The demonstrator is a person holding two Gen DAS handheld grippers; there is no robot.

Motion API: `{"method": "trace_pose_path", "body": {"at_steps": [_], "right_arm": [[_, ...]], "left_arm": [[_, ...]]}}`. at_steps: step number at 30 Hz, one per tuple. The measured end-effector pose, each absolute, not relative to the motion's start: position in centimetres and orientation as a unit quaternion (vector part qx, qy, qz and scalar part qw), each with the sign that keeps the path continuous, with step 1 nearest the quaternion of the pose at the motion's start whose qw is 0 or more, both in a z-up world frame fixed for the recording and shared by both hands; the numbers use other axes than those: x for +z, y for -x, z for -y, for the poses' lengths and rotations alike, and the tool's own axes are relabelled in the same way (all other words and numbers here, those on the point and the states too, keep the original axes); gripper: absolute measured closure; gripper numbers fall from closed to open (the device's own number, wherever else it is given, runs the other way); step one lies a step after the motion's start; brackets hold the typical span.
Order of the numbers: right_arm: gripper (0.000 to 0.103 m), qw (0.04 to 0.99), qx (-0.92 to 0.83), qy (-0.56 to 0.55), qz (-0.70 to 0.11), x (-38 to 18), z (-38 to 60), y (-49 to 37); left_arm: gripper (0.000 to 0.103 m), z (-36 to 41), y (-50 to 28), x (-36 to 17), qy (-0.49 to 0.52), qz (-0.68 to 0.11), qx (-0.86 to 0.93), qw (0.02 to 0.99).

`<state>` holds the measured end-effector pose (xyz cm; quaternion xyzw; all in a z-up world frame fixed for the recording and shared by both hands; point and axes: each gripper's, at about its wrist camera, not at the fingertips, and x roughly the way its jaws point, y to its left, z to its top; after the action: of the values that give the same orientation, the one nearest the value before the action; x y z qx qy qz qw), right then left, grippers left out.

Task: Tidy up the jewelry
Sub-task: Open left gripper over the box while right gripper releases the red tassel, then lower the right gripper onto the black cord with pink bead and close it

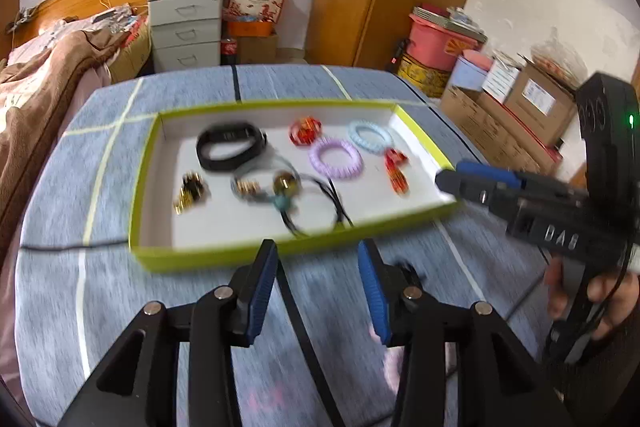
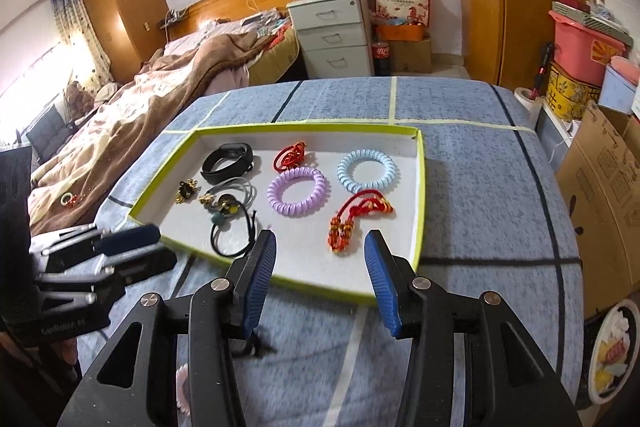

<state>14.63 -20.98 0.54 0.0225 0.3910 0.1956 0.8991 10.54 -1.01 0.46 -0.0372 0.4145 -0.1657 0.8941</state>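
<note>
We see the counter (image 2: 480, 187) covered with a blue woven cloth, and on it the shallow rectangular tray with lime-green rim and white floor (image 2: 419, 187), just ahead of both claws. The right claw (image 2: 320, 267) is wide open and holds nothing; the left claw (image 1: 318, 273) is the same. Inside the tray lie a black smooth wristband (image 2: 229, 160), a lilac spiral plastic coil ring (image 2: 298, 195), a pale blue one (image 2: 367, 171), and a red knotted cord with golden beads (image 2: 358, 217) nearest the right claw.
</note>
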Motion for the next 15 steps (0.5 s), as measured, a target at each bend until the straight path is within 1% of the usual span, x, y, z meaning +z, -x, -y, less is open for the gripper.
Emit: {"method": "trace_pose_path", "body": {"at_steps": [7, 15], "right_arm": [[0.056, 0.901, 0.195, -0.012, -0.388, 0.4, 21.0, -11.9], [0.056, 0.892, 0.207, -0.018, -0.401, -0.9, 20.5, -10.7]], "left_arm": [[0.058, 1.4, -7.1, -0.5, 0.038, -0.423, -0.199, 0.883], [0.057, 3.2, -5.8, -1.2, 0.019, -0.431, -0.217, 0.876]]}}
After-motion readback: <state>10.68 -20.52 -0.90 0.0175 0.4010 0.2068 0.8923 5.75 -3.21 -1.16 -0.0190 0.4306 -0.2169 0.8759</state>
